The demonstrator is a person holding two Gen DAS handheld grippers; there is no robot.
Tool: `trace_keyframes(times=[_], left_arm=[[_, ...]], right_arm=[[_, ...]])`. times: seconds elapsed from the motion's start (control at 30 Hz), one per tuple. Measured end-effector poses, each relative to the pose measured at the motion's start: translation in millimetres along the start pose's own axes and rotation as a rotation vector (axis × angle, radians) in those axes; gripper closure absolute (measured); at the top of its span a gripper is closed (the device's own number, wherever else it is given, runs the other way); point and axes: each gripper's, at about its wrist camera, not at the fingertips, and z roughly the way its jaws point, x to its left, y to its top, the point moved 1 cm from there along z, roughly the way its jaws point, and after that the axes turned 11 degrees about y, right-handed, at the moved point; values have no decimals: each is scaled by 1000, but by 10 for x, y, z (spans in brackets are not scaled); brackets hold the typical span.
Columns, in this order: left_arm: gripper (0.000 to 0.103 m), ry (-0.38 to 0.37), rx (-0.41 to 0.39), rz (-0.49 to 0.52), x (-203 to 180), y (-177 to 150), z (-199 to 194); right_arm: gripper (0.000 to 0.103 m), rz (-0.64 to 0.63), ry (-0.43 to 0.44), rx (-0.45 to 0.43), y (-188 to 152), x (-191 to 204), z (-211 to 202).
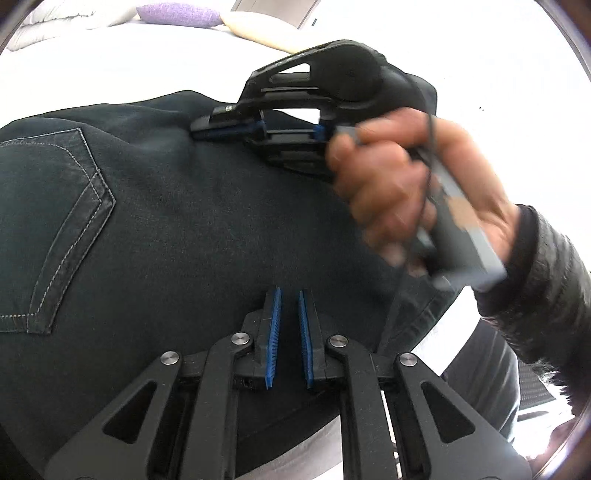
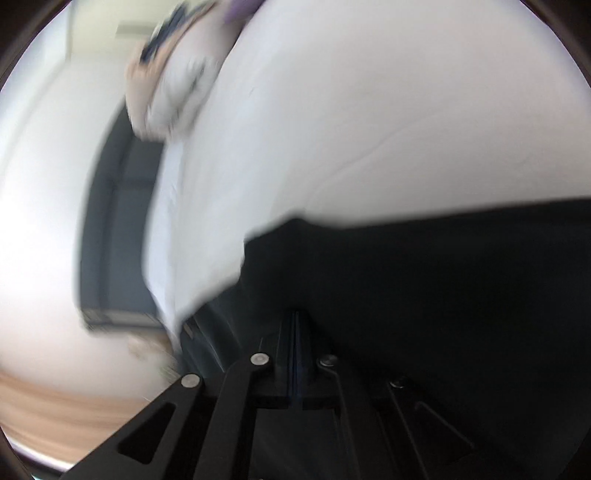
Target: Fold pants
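Note:
Dark jeans [image 1: 177,221] lie on a white bed, with a stitched back pocket [image 1: 51,229] at the left. My left gripper [image 1: 290,295] hovers just above the cloth near its front edge, its blue pads slightly apart and empty. My right gripper [image 1: 201,131] lies on its side on the far part of the jeans, held by a bare hand [image 1: 391,192]. In the blurred right wrist view its jaws [image 2: 297,317] are pressed together over the dark jeans [image 2: 424,280]; whether cloth is pinched between them does not show.
The white bed sheet [image 1: 110,74] spreads beyond the jeans. A purple pillow [image 1: 177,14] and a cream pillow [image 1: 258,31] lie at the far end. The bed's edge and a wooden floor [image 2: 55,398] show at the left in the right wrist view.

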Motion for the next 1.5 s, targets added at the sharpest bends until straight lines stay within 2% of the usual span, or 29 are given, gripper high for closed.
trace_keyframes(times=[0.17,0.23,0.27,0.33,0.4,0.5,0.53,0.6,0.63,0.7,0.8,0.9,0.93,1.0,1.1,1.2,1.27,1.3,1.33,1.37,1.5], left_arm=[[94,-8,2,-4,117,32,-24],[93,-10,5,-8,124,32,-24],[93,-10,4,-7,127,31,-24],[93,-9,0,-7,132,28,-18],[93,-9,-1,-6,151,26,-16],[93,-5,2,-2,130,0,-6],[93,-2,3,-1,129,-1,0],[93,6,5,3,96,14,1],[93,10,6,7,86,17,4],[93,14,8,4,48,68,-29],[93,21,8,8,11,83,-28],[93,22,8,9,-1,73,-34],[93,22,7,10,-4,66,-33],[93,21,7,6,-8,57,-36],[93,23,8,10,-11,46,-38],[93,27,6,10,-25,35,-41],[93,34,7,17,-43,39,-54],[93,36,8,20,-50,41,-55],[93,37,10,21,-55,43,-56],[93,38,11,20,-56,48,-53],[93,44,5,19,-76,44,-53]], right_arm=[[103,-58,-81,-121,196,106,18],[101,-60,-85,-161,178,225,-130],[98,-73,-62,-156,143,279,-204],[98,-119,14,-58,-78,401,-255],[98,-192,-21,34,-325,462,-254],[98,-160,1,55,-550,248,-413],[102,-123,-33,34,-572,65,-504],[103,-64,22,-19,-589,-170,-756],[103,-55,11,-71,-549,-213,-896],[103,-66,-51,-172,-451,-271,-1216],[103,-14,-89,-309,-254,-499,-1734],[103,10,-176,-441,-221,-539,-2178],[100,18,-165,-475,-250,-509,-2319],[99,4,-93,-474,-365,-382,-2504],[91,-101,-115,-380,-686,-129,-2537],[90,-68,-103,-295,-893,-275,-2466],[94,-3,-163,-327,-850,-541,-2475],[103,44,-159,-348,-787,-674,-2549],[103,91,-99,-381,-750,-789,-2618],[103,103,-83,-406,-717,-843,-2678],[103,18,-205,-536,-552,-774,-2919]])
